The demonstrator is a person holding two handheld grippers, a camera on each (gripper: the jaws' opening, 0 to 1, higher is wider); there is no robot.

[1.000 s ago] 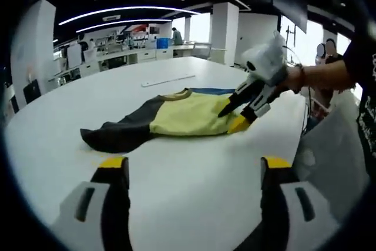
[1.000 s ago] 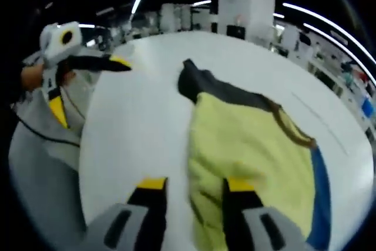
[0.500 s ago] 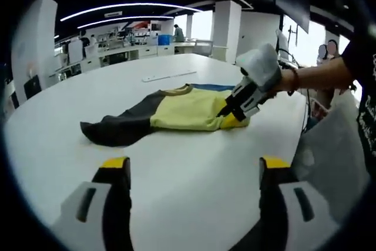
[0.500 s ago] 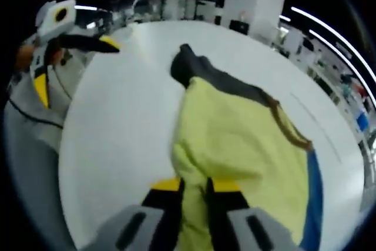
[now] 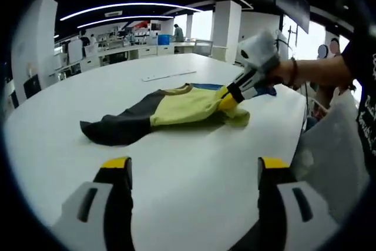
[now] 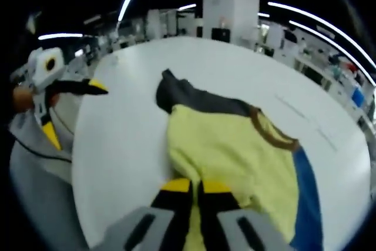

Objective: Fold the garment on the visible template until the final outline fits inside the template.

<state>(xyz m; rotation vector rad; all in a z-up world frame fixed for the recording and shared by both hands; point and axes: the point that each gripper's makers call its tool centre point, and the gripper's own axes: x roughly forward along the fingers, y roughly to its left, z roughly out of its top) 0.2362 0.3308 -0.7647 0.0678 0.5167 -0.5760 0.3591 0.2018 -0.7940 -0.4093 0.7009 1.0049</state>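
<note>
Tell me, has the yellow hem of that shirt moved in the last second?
Yes. In the left gripper view the right tool has shut on the shirt's near hem and lifted it off the white table, drawing it back over the shirt toward the collar.

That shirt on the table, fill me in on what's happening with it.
A person is folding the yellow, grey and blue shirt on the white table with two handheld grippers. The right gripper is shut on the shirt's yellow edge, lifting it. The left gripper is open above bare table, short of the grey sleeve.
</note>
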